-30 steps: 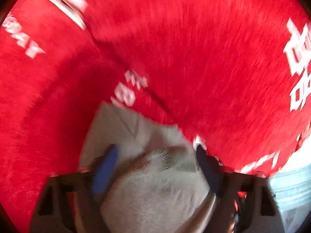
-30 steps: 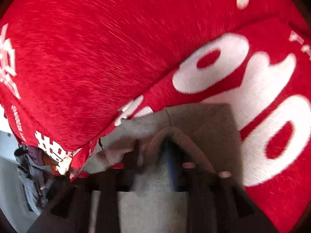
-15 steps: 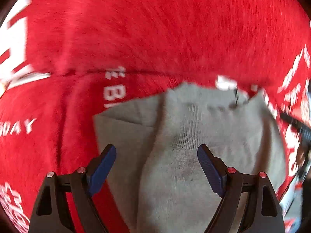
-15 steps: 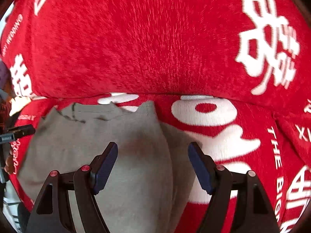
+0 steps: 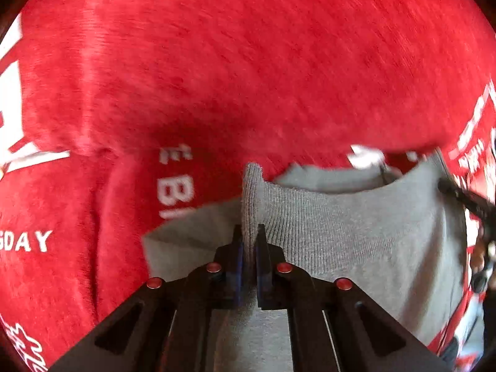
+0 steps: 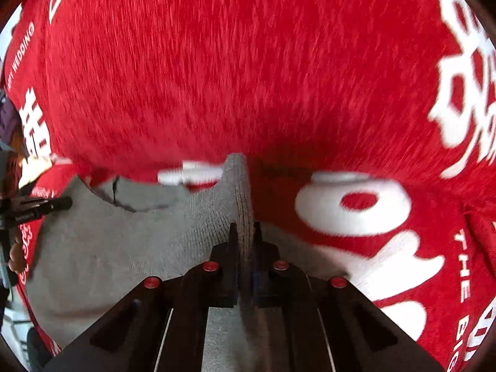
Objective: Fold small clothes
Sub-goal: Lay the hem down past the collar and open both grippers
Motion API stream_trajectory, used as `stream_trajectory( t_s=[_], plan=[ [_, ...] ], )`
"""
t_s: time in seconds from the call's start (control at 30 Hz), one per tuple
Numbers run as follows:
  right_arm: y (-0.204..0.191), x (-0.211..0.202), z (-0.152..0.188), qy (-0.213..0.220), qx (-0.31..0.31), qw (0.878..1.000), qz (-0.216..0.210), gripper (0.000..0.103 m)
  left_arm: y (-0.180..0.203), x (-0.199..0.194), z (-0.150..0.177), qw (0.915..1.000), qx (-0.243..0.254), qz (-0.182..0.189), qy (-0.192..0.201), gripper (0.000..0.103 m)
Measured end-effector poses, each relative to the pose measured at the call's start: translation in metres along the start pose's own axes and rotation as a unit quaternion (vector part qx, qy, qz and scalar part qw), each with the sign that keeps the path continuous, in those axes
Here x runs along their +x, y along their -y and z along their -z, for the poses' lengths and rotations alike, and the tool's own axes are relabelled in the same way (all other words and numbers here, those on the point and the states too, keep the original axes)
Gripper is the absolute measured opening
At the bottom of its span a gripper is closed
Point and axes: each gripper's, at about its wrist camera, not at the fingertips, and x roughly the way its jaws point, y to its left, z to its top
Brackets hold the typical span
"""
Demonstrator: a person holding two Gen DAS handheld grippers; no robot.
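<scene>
A small grey knit garment lies on a red blanket with white lettering. In the left wrist view my left gripper has its jaws closing on a raised fold at the garment's left neckline edge, and the pads press on the knit. In the right wrist view the grey garment spreads to the left. My right gripper has its jaws closing on a raised ridge of fabric at the right edge, pinching it. Each view catches the other gripper's black tip at its side edge.
The red blanket fills both views and rises in a soft hump behind the garment. Part of a hand shows at the far left of the right wrist view. A strip of pale floor shows at the lower right of the left wrist view.
Half a second ago both grippers stood open over the flat garment. Both jaws have since come together on folds of grey fabric, which now stand up in ridges.
</scene>
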Motion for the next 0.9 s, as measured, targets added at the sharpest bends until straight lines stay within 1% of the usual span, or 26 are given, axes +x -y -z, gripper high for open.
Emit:
stream_trajectory(
  t_s=[0.03,0.07,0.1,0.13,0.17,0.2,0.23,0.27,0.3,0.33,0.4,0.43,0.47,0.5,0.53,0.57,0.6,0.63,0.67,0.7,0.73,0.77,0.8,0.83,0.87,0.9],
  plan=[
    [-0.001,0.002,-0.001,0.002,-0.004,1.000,0.010,0.006,-0.011,-0.001,-0.002,0.9995,-0.030,0.007,0.009,0.007],
    [-0.003,0.007,-0.001,-0.003,-0.010,1.000,0.019,0.006,-0.019,0.002,-0.001,0.9984,-0.054,0.014,0.008,0.007],
    [-0.005,0.014,-0.003,-0.012,-0.012,1.000,0.026,0.006,-0.024,0.010,0.001,0.9970,-0.075,0.018,-0.005,0.007],
    [-0.004,0.024,-0.001,-0.027,-0.008,0.999,0.030,0.006,-0.026,0.023,0.005,0.9959,-0.082,0.016,-0.035,0.007],
    [-0.001,0.034,0.002,-0.041,0.003,0.999,0.029,0.006,-0.025,0.027,0.006,0.9962,-0.077,0.009,-0.041,0.008],
    [0.001,0.039,0.003,-0.050,0.013,0.998,0.027,0.007,-0.022,0.025,0.007,0.9973,-0.067,-0.003,-0.031,0.017],
    [0.005,0.042,0.005,-0.053,0.029,0.998,0.020,0.013,-0.020,0.022,0.008,0.9976,-0.061,-0.019,-0.027,0.026],
    [0.008,0.041,0.005,-0.048,0.041,0.998,0.020,0.020,-0.021,0.019,0.007,0.9968,-0.065,-0.037,-0.028,0.051],
    [0.011,0.038,0.005,-0.048,0.050,0.997,0.033,0.033,-0.024,0.013,0.007,0.9957,-0.073,-0.051,-0.025,0.072],
    [0.012,0.030,0.004,-0.042,0.052,0.996,0.053,0.037,-0.029,0.002,0.006,0.9944,-0.083,-0.065,-0.005,0.073],
    [0.009,0.009,0.007,-0.020,0.038,0.996,0.079,0.037,-0.037,-0.025,0.012,0.9914,-0.099,-0.080,0.031,0.073],
    [0.006,-0.002,0.010,-0.008,0.031,0.996,0.086,0.037,-0.041,-0.040,0.018,0.9900,-0.108,-0.078,0.045,0.073],
    [0.000,-0.016,0.014,0.005,0.024,0.996,0.086,0.037,-0.041,-0.056,0.025,0.9890,-0.113,-0.072,0.062,0.073],
    [-0.005,-0.031,0.022,0.016,0.017,0.997,0.075,0.039,-0.036,-0.067,0.031,0.9887,-0.111,-0.067,0.075,0.073],
    [-0.016,-0.046,0.033,0.026,0.011,0.998,0.055,0.044,-0.025,-0.077,0.040,0.9896,-0.102,-0.054,0.086,0.073],
    [-0.028,-0.056,0.045,0.030,0.005,0.999,0.032,0.048,-0.015,-0.079,0.046,0.9918,-0.089,-0.040,0.083,0.073],
    [-0.041,-0.060,0.055,0.029,-0.002,1.000,0.012,0.054,0.004,-0.074,0.053,0.9949,-0.068,-0.023,0.071,0.073],
    [-0.052,-0.058,0.063,0.023,-0.009,1.000,0.001,0.055,0.027,-0.066,0.060,0.9977,-0.039,-0.007,0.055,0.073],
    [-0.070,-0.051,0.069,0.011,-0.022,1.000,-0.007,0.055,0.048,-0.057,0.068,0.9991,-0.007,0.000,0.041,0.073],
    [-0.087,-0.042,0.076,-0.002,-0.042,0.999,-0.007,0.055,0.066,-0.048,0.075,0.9992,0.022,-0.005,0.033,0.073],
    [-0.106,-0.031,0.083,-0.014,-0.068,0.998,0.001,0.055,0.083,-0.037,0.084,0.9976,0.055,-0.029,0.030,0.073],
    [-0.121,-0.021,0.091,-0.024,-0.097,0.995,0.017,0.055,0.088,-0.029,0.089,0.9949,0.073,-0.063,0.028,0.073],
    [-0.126,-0.013,0.097,-0.033,-0.120,0.991,0.042,0.055,0.083,-0.021,0.095,0.9926,0.074,-0.094,0.021,0.073],
    [-0.120,-0.007,0.103,-0.041,-0.123,0.989,0.067,0.055,0.066,-0.018,0.100,0.9936,0.056,-0.096,0.021,0.074],
    [-0.109,-0.014,0.105,-0.033,-0.109,0.992,0.056,0.055,0.050,-0.022,0.104,0.9958,0.038,-0.072,0.040,0.074],
    [-0.093,-0.021,0.107,-0.027,-0.082,0.995,0.046,0.055,0.031,-0.027,0.108,0.9959,0.015,-0.074,0.050,0.074]
  ],
)
